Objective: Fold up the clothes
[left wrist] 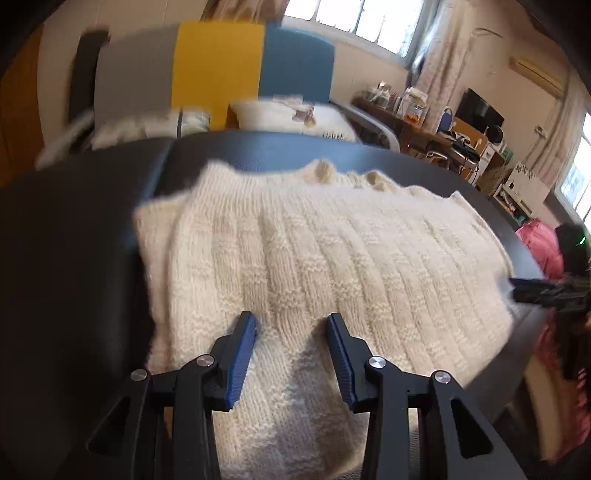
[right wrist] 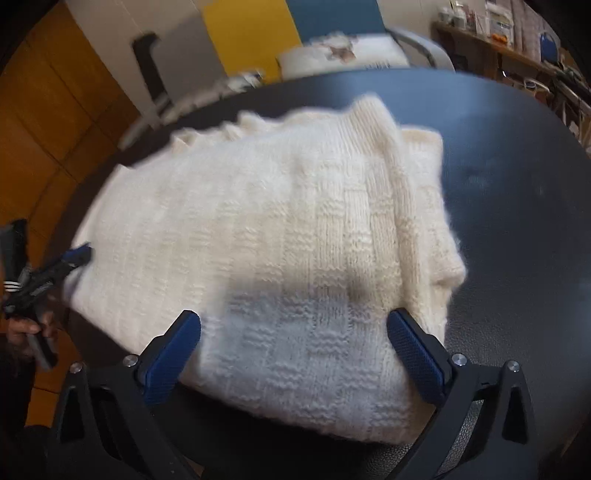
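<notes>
Looking along the left gripper [left wrist: 291, 325], its blue-padded fingers [left wrist: 242, 350] stand spread and empty above a cream knitted sweater [left wrist: 314, 251] folded on the dark bench [left wrist: 74, 258]. From the right wrist, the right gripper [right wrist: 293, 325] hovers over the same sweater, fingers wide apart, pinching nothing.

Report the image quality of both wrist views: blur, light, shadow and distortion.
Left wrist view: motion blur smears the headboard and pillows; windows blown out; the sweater is fairly sharp near the left gripper. Right wrist view: the sweater's far edge is smeared, a soft shadow lies on it above the right gripper; fisheye bends the dark table round.
</notes>
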Action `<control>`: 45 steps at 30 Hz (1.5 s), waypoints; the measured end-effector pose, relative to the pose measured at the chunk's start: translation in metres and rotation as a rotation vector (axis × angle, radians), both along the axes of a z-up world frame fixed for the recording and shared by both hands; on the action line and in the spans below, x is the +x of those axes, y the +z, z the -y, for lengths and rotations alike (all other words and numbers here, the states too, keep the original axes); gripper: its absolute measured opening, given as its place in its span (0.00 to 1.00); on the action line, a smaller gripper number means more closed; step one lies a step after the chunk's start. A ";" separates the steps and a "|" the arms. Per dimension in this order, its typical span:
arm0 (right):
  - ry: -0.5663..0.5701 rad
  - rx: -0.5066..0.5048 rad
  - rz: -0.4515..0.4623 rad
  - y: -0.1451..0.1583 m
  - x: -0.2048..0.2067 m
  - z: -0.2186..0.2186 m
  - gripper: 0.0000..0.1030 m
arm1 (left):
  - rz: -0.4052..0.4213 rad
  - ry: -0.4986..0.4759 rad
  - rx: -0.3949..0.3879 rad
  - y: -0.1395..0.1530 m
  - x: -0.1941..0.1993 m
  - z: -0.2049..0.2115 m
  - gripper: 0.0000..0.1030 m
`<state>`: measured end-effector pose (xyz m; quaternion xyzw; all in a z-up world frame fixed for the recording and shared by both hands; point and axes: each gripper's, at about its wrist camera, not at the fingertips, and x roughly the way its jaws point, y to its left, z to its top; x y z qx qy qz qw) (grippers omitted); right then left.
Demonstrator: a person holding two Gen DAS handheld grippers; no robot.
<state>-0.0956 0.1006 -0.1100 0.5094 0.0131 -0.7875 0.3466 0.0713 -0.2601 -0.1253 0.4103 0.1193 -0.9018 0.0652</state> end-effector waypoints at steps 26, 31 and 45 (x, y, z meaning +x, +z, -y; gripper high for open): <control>-0.012 -0.018 -0.092 0.041 0.029 0.002 1.00 | 0.005 -0.029 0.085 0.000 0.036 -0.045 0.41; -0.003 0.278 -0.152 0.002 0.031 0.043 1.00 | -0.044 -0.005 0.121 0.002 0.044 -0.041 0.41; 0.081 0.188 -0.238 0.047 -0.007 0.132 1.00 | -0.148 0.070 0.162 0.037 -0.005 0.031 0.42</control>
